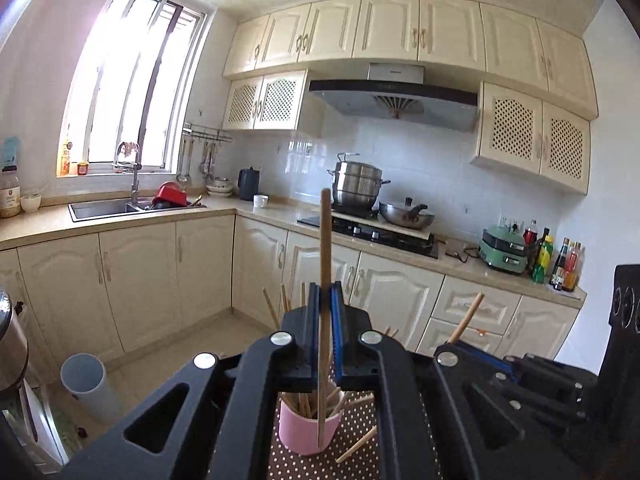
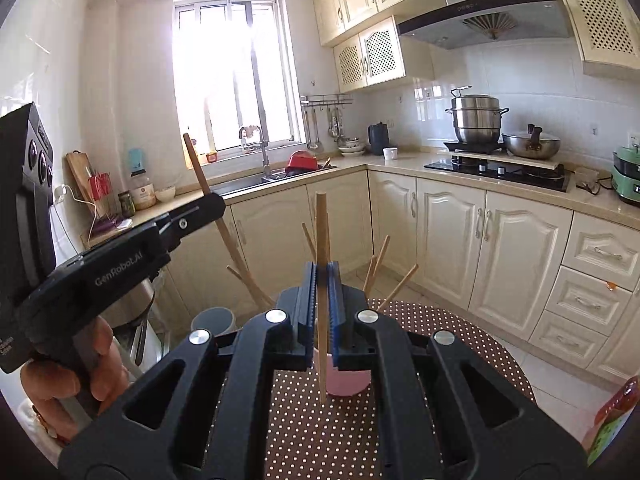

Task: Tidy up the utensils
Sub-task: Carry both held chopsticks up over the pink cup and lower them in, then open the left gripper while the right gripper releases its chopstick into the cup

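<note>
A cream-cabinet kitchen [image 1: 132,280] with a bright barred window [image 2: 232,76] surrounds a brown white-dotted tablecloth [image 2: 460,332]. On it stands a pink round cup [image 1: 304,428] of wooden chopsticks — each gripper, left gripper [image 1: 325,300] and right gripper [image 2: 322,276], pinches one upright wooden chopstick [image 1: 325,240] above it.

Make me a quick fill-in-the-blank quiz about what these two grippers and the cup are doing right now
1. Each gripper is shut on one wooden ____.
2. The cup holding more chopsticks is coloured ____.
3. The tablecloth under the cup is brown with white ____.
4. One loose chopstick lies on the tablecloth beside the ____.

Missing words: chopstick; pink; dots; cup
</note>
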The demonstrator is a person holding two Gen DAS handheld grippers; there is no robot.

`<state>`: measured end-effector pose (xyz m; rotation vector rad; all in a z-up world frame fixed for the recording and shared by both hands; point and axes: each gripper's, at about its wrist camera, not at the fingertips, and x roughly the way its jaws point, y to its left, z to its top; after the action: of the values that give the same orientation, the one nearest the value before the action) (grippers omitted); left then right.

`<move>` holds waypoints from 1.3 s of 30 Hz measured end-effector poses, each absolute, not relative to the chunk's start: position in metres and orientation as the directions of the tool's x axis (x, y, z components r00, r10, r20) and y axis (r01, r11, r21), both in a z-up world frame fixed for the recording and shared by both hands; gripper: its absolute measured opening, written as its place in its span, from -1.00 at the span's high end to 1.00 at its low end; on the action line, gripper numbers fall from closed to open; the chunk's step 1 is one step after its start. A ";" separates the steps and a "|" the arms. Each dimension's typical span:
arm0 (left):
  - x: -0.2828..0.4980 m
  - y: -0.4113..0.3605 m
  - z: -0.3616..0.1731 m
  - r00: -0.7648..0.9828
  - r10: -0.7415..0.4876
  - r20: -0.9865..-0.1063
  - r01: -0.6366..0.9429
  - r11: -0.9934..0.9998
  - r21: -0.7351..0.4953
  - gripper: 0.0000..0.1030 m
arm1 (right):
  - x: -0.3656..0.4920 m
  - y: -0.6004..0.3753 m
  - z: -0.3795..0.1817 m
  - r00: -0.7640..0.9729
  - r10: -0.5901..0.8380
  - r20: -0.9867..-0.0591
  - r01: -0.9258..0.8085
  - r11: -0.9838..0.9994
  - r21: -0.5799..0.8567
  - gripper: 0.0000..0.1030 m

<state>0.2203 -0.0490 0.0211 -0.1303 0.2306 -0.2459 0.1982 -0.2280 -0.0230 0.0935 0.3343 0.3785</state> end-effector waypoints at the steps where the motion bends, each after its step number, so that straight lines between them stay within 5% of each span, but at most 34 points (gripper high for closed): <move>1: 0.223 -0.048 0.022 0.947 -0.251 -0.200 0.221 0.962 -0.161 0.88 | 0.200 -0.228 -0.023 0.876 0.378 -0.299 -0.347 0.925 0.154 0.88; 10: 0.247 -0.055 0.020 0.967 -0.207 -0.148 0.184 0.971 -0.151 0.88 | 0.215 -0.230 -0.026 0.879 0.383 -0.282 -0.348 0.922 0.170 0.88; 33: 0.272 -0.065 -0.030 0.942 -0.200 -0.270 0.183 0.979 -0.085 0.87 | 0.223 -0.230 -0.024 0.888 0.384 -0.253 -0.345 0.920 0.186 0.88; 34: 0.272 -0.065 -0.031 0.941 -0.198 -0.275 0.182 0.980 -0.082 0.82 | 0.223 -0.230 -0.024 0.890 0.383 -0.249 -0.344 0.920 0.186 0.88; 35: 0.272 -0.064 -0.032 0.939 -0.194 -0.284 0.179 0.981 -0.077 0.52 | 0.223 -0.230 -0.023 0.891 0.381 -0.248 -0.342 0.921 0.186 0.88; 37: 0.270 -0.062 -0.032 0.944 -0.181 -0.274 0.167 0.983 -0.076 0.24 | 0.222 -0.229 -0.022 0.893 0.381 -0.239 -0.342 0.920 0.191 0.88; 39: 0.267 -0.059 -0.031 0.947 -0.179 -0.265 0.165 0.983 -0.078 0.23 | 0.222 -0.228 -0.020 0.895 0.380 -0.232 -0.341 0.920 0.191 0.88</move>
<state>0.2672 -0.0591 -0.0306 -0.0549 0.2746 -0.1752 0.2218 -0.2278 -0.0202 0.1476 0.2695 0.3755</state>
